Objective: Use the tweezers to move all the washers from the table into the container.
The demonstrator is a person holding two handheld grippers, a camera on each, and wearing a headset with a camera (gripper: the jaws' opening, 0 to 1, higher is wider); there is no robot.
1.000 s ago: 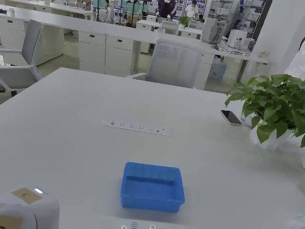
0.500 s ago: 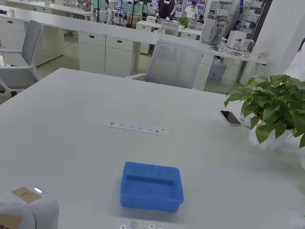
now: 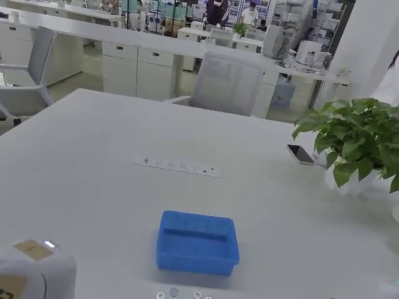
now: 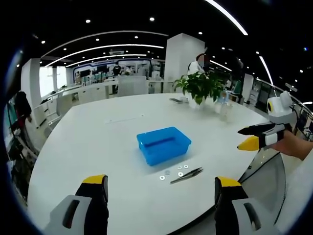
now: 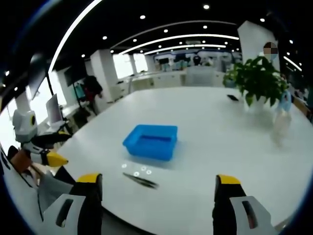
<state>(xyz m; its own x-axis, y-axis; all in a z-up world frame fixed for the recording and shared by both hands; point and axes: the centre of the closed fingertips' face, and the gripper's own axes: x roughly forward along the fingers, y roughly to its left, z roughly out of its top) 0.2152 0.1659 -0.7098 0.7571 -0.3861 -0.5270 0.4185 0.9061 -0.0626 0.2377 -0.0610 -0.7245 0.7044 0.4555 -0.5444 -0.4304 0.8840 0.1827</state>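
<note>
Bare tabletop (image 3: 81, 168) lies open on every side of the blue container (image 3: 197, 243). The washers (image 4: 167, 172) and tweezers (image 4: 187, 176) lie just in front of it, near the table's near edge. The potted plant (image 3: 355, 140) and phone (image 3: 302, 154) stand well apart at the far right.

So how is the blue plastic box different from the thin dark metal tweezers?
The blue plastic box is wide, bright and open-topped; the thin dark metal tweezers are long and narrow. The box stands up from the white table; the tweezers lie flat. Both rest on that table, untouched, close to the small washers.
</note>
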